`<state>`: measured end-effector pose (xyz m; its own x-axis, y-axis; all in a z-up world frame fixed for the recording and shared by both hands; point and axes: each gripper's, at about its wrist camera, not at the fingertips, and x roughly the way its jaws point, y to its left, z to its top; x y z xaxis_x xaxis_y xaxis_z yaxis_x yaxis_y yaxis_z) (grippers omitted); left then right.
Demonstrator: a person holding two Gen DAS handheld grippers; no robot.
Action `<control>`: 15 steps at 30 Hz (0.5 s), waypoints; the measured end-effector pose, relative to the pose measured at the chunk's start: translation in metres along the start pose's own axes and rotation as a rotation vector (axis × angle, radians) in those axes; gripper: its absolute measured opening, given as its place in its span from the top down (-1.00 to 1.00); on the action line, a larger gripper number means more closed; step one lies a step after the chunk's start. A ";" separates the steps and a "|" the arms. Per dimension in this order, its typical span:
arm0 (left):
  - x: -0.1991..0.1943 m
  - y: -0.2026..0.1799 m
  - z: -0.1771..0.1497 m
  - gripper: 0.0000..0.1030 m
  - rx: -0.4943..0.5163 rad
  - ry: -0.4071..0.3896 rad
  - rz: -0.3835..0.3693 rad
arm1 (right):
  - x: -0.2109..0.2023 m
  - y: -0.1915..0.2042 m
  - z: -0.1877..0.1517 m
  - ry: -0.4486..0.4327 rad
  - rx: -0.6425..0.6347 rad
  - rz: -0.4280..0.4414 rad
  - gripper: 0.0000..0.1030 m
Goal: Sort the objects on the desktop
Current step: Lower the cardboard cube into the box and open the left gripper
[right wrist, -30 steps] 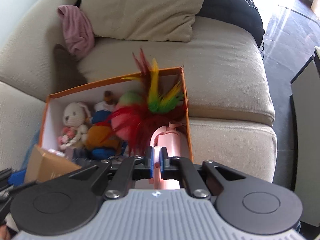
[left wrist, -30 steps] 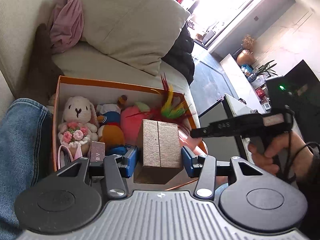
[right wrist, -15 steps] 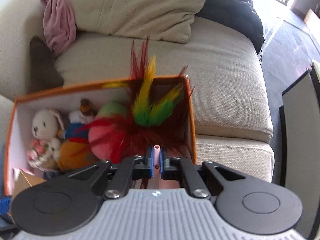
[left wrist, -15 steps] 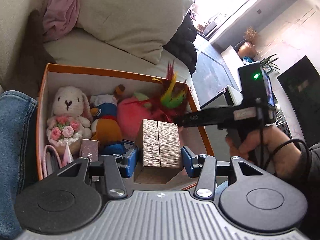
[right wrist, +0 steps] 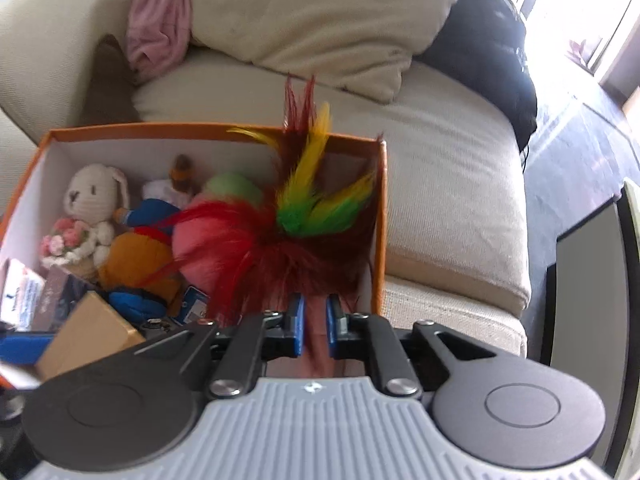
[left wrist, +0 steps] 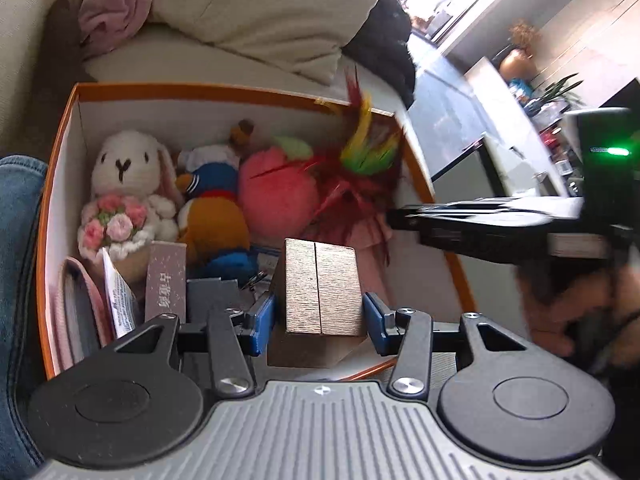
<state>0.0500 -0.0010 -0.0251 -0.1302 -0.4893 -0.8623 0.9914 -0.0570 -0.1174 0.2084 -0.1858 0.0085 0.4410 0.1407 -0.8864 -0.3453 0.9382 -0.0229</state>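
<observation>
An orange box with white inside walls sits on a beige sofa. It holds a white knitted rabbit, a blue and orange duck toy, a pink peach plush and a feather toy. My left gripper is shut on a gold ribbed box above the box's near side. My right gripper has its jaws parted a little around the pink handle of the feather toy, low at the box's right end. It also shows in the left wrist view.
In the box's near left lie a pink pouch, a leaflet and a small brown carton. A beige cushion, a pink cloth and a black garment lie on the sofa. A grey table edge is at right.
My right gripper has lowered the feather toy into the box's right end and its jaws have widened around the pink handle. My left gripper still holds the gold box, now closer over the orange box.
</observation>
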 end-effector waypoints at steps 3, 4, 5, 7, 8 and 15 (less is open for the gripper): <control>0.009 -0.003 -0.002 -0.05 -0.011 0.017 0.035 | -0.010 0.002 -0.010 -0.032 -0.013 0.024 0.61; 0.012 -0.004 -0.002 -0.05 -0.015 0.028 0.043 | -0.013 0.003 -0.014 -0.040 -0.014 0.034 0.61; 0.015 -0.005 -0.002 -0.05 -0.017 0.040 0.061 | -0.017 0.003 -0.018 -0.057 -0.021 0.041 0.61; 0.019 -0.007 -0.003 -0.05 -0.017 0.047 0.109 | -0.024 0.008 -0.026 -0.096 -0.059 0.030 0.59; 0.021 -0.008 -0.004 -0.06 -0.010 0.049 0.138 | -0.027 0.011 -0.030 -0.115 -0.089 0.023 0.58; 0.028 -0.009 -0.008 -0.06 -0.031 0.075 0.195 | -0.030 0.023 -0.049 -0.151 -0.177 0.031 0.49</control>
<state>0.0372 -0.0069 -0.0525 0.0629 -0.4225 -0.9042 0.9974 0.0596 0.0415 0.1463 -0.1836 0.0119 0.5424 0.2265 -0.8090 -0.4944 0.8646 -0.0893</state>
